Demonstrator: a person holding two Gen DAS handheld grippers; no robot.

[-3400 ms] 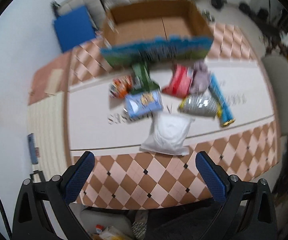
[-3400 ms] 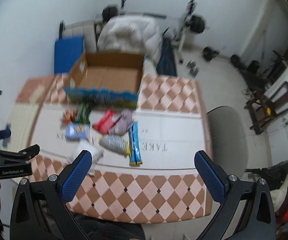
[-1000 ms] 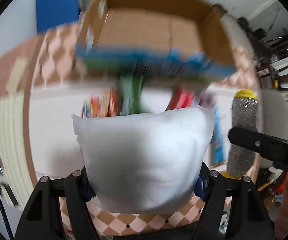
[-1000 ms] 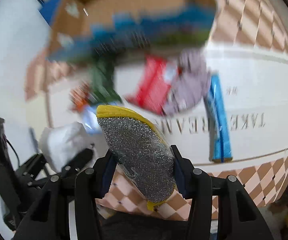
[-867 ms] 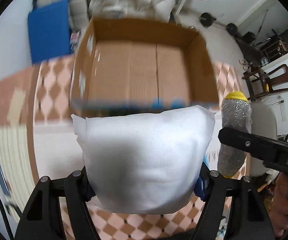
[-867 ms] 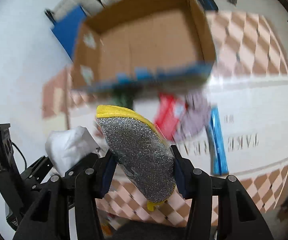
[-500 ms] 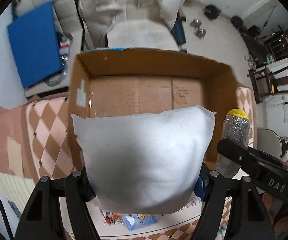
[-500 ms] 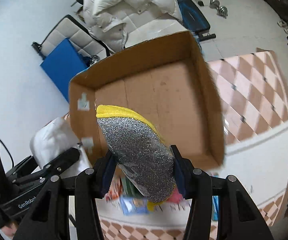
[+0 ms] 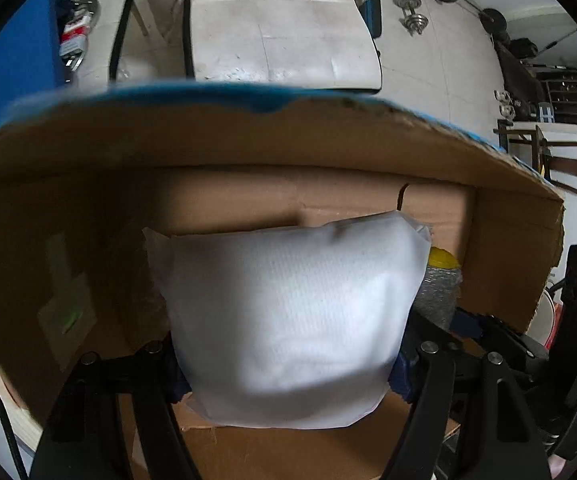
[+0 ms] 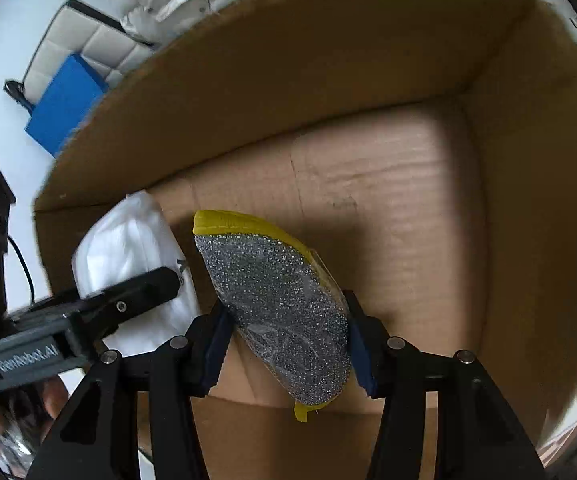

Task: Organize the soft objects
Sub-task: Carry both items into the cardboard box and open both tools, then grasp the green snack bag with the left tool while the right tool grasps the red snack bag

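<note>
Both grippers now hang inside the box [image 10: 368, 208]: left [image 9: 288, 364] pinching the pouch [image 9: 288, 312], right [image 10: 284, 344] pinching the sponge [image 10: 280, 300]; release probably comes next.

Inside the box [image 10: 508, 160] the right half of the floor lies bare, open to a claw. The left side is crowded: the white pouch [image 10: 128, 248] and silver sponge [image 10: 280, 312] sit close together, walls hemming them in.
</note>
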